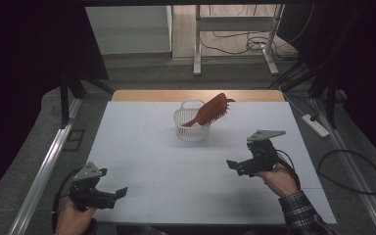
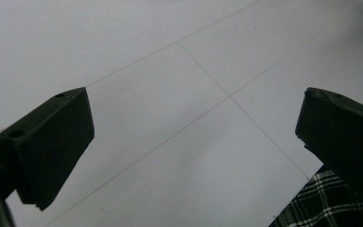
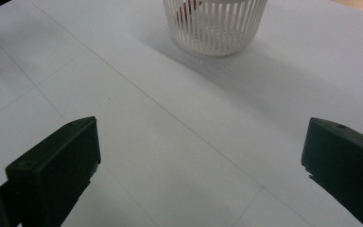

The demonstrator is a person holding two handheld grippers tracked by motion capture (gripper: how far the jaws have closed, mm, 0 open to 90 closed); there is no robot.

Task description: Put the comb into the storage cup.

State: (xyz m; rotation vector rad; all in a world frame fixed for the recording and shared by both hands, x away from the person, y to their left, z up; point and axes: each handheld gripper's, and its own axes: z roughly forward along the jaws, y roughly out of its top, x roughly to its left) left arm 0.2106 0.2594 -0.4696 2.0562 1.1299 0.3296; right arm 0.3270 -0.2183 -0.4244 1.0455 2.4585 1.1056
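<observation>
A white slatted basket (image 1: 192, 125) stands on the white table (image 1: 142, 147) toward its far middle. A reddish-brown hairbrush (image 1: 210, 110) leans in it, handle down, bristled head sticking out up and to the right. In the right gripper view the basket (image 3: 215, 26) stands ahead at the top, with a bit of red behind its slats. My left gripper (image 1: 120, 193) hovers near the front left corner, open and empty. My right gripper (image 1: 232, 165) is at the front right, well short of the basket, open and empty. Bare table lies between the jaws of my left gripper (image 2: 194, 137) and of my right gripper (image 3: 201, 156).
A plaid sleeve (image 1: 303, 213) enters at the bottom right and shows as plaid cloth (image 2: 326, 201) in the left gripper view. A wooden strip (image 1: 196, 95) runs along the table's far edge. A power strip (image 1: 315, 124) and cables lie on the floor to the right.
</observation>
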